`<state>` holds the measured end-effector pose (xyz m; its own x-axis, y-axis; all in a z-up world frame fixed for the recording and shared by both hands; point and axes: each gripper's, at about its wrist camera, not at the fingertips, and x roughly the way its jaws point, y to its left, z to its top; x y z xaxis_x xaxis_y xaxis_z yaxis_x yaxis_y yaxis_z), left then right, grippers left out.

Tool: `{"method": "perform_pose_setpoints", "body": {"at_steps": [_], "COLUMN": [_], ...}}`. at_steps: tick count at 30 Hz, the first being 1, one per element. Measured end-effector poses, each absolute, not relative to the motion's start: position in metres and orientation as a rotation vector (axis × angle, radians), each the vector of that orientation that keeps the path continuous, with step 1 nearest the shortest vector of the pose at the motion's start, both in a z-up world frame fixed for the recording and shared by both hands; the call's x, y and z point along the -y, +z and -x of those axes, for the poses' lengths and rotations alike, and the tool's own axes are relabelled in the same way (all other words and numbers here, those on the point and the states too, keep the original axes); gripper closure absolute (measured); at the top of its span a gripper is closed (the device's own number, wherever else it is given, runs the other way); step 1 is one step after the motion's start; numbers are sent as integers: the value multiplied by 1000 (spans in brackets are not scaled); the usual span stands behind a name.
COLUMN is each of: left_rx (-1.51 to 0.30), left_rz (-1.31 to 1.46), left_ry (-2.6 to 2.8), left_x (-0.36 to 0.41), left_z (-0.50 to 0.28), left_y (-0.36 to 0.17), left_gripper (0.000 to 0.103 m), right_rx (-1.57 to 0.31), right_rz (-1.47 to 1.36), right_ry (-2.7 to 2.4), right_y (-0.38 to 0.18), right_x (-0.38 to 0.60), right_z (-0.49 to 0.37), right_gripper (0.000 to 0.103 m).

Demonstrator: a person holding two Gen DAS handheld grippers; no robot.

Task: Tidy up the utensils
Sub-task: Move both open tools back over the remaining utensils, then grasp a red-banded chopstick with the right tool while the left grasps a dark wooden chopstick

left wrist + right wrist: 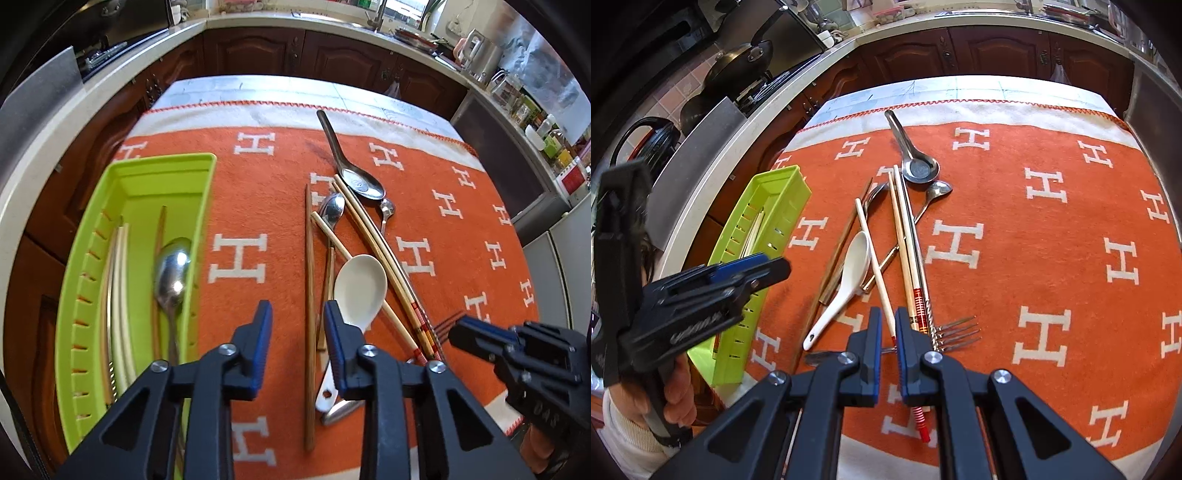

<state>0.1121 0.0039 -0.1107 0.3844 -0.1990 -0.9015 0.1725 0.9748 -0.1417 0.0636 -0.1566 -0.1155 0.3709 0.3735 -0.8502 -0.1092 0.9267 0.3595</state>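
Observation:
A lime-green tray (166, 160) at the cloth's left edge holds a metal spoon (171, 273), pale chopsticks (118, 295) and a brown chopstick (160, 236). Loose on the orange cloth (258, 177) lie a white ceramic spoon (360, 288), a metal soup spoon (360, 181), a brown chopstick (309, 295), red-ended chopsticks (388, 258) and a fork (956, 332). My left gripper (298, 332) hovers open and empty just right of the tray. My right gripper (889, 332) is shut above the chopstick ends beside the fork, and a pale chopstick (871, 251) on the cloth shows through its slit.
The cloth covers a table ringed by dark wood cabinets (258, 51) and a pale counter. A stove with pans (738, 62) stands at the left. A hand (676, 391) grips the left tool's handle. More bare orange cloth (1052, 229) spreads to the right.

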Motion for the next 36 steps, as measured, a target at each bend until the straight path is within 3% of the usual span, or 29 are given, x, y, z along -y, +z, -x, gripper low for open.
{"method": "perform_pose_setpoints", "body": {"at_steps": [21,32,34,35,36], "left_rx": [-1224,-1175,-1154,-1149,-1151], "left_rz": [50,-47,-82,-78,-60], "left_ry": [-229,-194,-180,-185,-195], "left_x": [8,25,30,31,30], "left_z": [-148,-147,-143,-142,-142], "left_y": [-152,-153,-154,-153,-153], "left_gripper": [81,81,85,98,99], "right_rx": [-1213,-1227,-1219,-1215,-1213], "right_rz": [-63,-270,-298,-310,-318], "right_ry": [398,408,405,403,404], "right_y": [-157,-155,-152,-151,-150], "right_x": [121,144,146,148,148], "right_z": [-87,-91,-90,-89,-89], "right_gripper": [95,97,97,97,97]}}
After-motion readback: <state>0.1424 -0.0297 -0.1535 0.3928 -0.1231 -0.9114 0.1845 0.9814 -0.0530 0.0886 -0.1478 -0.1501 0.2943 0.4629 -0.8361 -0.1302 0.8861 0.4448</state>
